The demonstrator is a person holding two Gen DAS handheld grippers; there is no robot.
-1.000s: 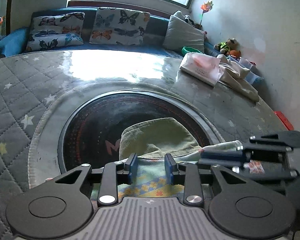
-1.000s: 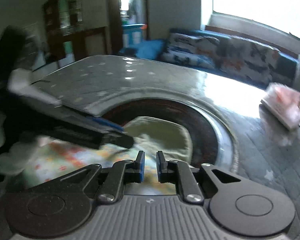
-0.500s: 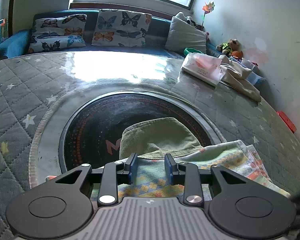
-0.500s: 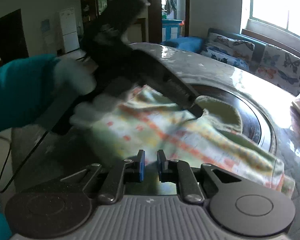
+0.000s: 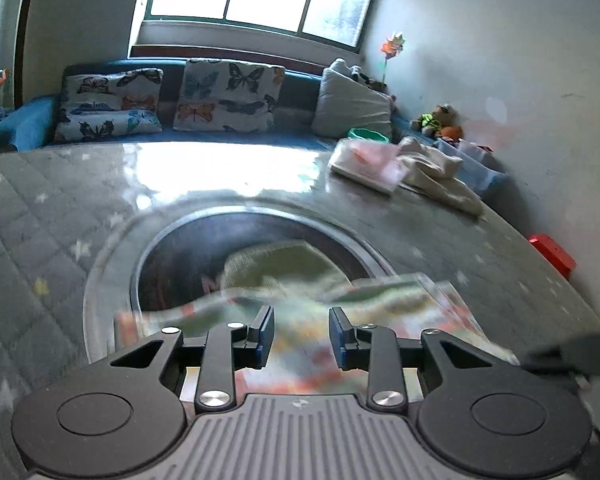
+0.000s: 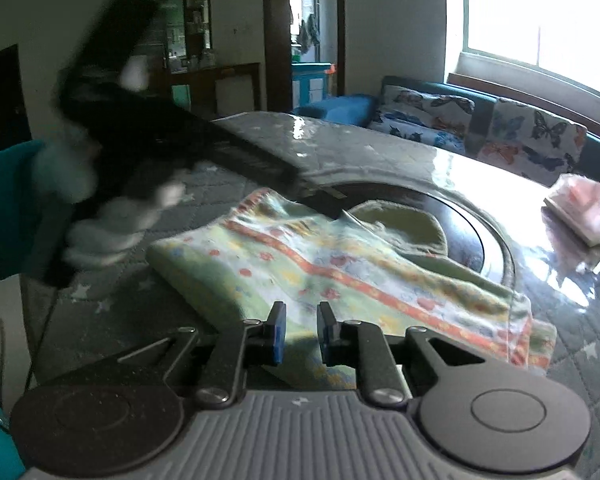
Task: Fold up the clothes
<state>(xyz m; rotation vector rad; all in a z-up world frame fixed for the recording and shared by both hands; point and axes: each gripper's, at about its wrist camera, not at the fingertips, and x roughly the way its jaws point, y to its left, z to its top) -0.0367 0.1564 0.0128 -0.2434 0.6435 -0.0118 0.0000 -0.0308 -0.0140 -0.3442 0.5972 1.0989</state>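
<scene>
A flowered cloth with orange stripes (image 5: 380, 300) (image 6: 340, 272) lies folded on the table, partly over a green corduroy garment (image 5: 276, 268) (image 6: 400, 220) on the dark round inset. My left gripper (image 5: 302, 330) hovers over the cloth's near edge with a clear gap and nothing pinched. In the right wrist view it is a blurred black tool (image 6: 228, 156) in a white-gloved hand (image 6: 100, 216), its tip at the cloth's far corner. My right gripper (image 6: 302, 334) stands just above the cloth's near edge, its jaws opening with a narrow gap, nothing pressed between them.
A folded pink-and-white pile (image 5: 364, 160) (image 6: 576, 208) and a beige garment (image 5: 436, 176) lie at the table's far right. A red box (image 5: 552, 252) sits by the wall. A sofa with butterfly cushions (image 5: 228, 96) runs behind the quilted grey table cover (image 5: 40, 240).
The left view has lifted and shifted, blurring the cloth. The right view swung from the inset to the cloth's near edge, and its finger gap widened slightly.
</scene>
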